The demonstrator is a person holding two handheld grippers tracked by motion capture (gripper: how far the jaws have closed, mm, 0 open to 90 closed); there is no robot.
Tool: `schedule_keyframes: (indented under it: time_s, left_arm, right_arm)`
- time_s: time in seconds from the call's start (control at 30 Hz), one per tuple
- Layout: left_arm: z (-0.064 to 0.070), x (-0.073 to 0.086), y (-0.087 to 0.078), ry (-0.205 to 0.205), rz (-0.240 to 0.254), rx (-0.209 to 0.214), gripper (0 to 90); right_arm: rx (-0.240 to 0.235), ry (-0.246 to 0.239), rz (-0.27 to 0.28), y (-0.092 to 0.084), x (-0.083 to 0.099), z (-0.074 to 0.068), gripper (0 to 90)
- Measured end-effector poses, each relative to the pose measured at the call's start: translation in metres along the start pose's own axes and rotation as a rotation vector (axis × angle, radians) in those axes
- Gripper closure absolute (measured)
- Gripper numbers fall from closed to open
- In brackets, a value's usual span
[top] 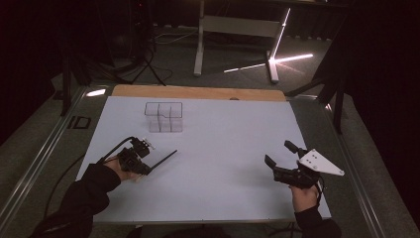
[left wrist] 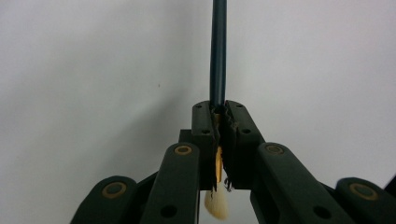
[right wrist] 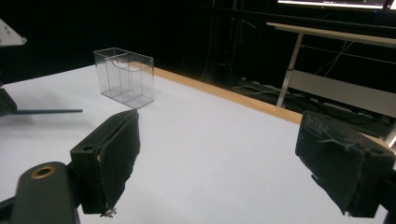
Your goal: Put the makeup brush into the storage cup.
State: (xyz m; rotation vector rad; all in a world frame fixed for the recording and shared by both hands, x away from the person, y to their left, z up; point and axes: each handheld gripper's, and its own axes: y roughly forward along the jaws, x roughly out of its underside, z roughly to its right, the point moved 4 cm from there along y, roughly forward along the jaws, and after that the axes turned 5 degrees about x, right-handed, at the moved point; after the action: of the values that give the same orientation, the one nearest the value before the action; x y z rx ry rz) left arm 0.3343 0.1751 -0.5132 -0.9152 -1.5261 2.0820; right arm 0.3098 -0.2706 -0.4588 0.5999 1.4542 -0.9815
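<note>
Left gripper [left wrist: 218,122] is clamped on a thin dark paintbrush w/ pale bristles [left wrist: 218,56], handle sticking out over the white table [top: 223,148]. Right gripper [top: 280,153] has its jaws wide apart w/ nothing in them. Clear plastic divided organizer box [top: 164,117] sits toward the far left, well apart from both.

Dim lab; white-topped table [top: 223,173]; desk frame [top: 237,29] behind.

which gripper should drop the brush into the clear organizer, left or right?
Left, probably. The left gripper is already shut on the brush, its dark handle sticking out past the jaws, and it sits nearer the clear organizer. The right gripper is open, holding nothing, across the table.
</note>
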Motion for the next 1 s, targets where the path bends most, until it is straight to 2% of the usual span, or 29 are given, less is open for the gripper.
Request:
schedule_keyframes:
  time_s: [0.03,0.1,0.17,0.23,0.47,0.63,0.87,1.0]
  left_arm:
    - [0.001,-0.002,-0.002,-0.003,0.006,0.010,84.0]
    - [0.003,-0.006,-0.005,0.020,-0.007,-0.003,84.0]
    - [0.005,-0.010,-0.007,0.030,-0.004,0.015,84.0]
    - [0.008,-0.014,-0.010,0.052,-0.012,0.014,84.0]
    - [0.016,-0.029,-0.016,0.090,-0.008,0.036,83.9]
    - [0.025,-0.042,-0.019,0.138,-0.028,0.037,84.0]
    - [0.035,-0.058,-0.022,0.205,-0.051,0.060,84.0]
    - [0.038,-0.066,-0.023,0.212,-0.051,0.063,84.0]
  right_arm:
    - [0.001,-0.002,-0.002,0.000,0.000,0.000,13.5]
    - [0.000,-0.004,-0.002,0.001,0.000,0.000,13.5]
    - [0.001,-0.005,-0.003,0.001,0.000,-0.001,13.5]
    - [-0.001,-0.005,-0.004,0.001,0.000,-0.001,13.5]
    - [0.004,-0.003,0.002,0.001,0.001,-0.001,13.4]
    - [-0.006,-0.013,-0.014,0.003,0.002,-0.003,13.4]
    - [-0.012,-0.020,-0.014,0.004,0.002,-0.006,13.4]
    - [-0.016,-0.025,-0.017,0.004,0.002,-0.006,13.4]
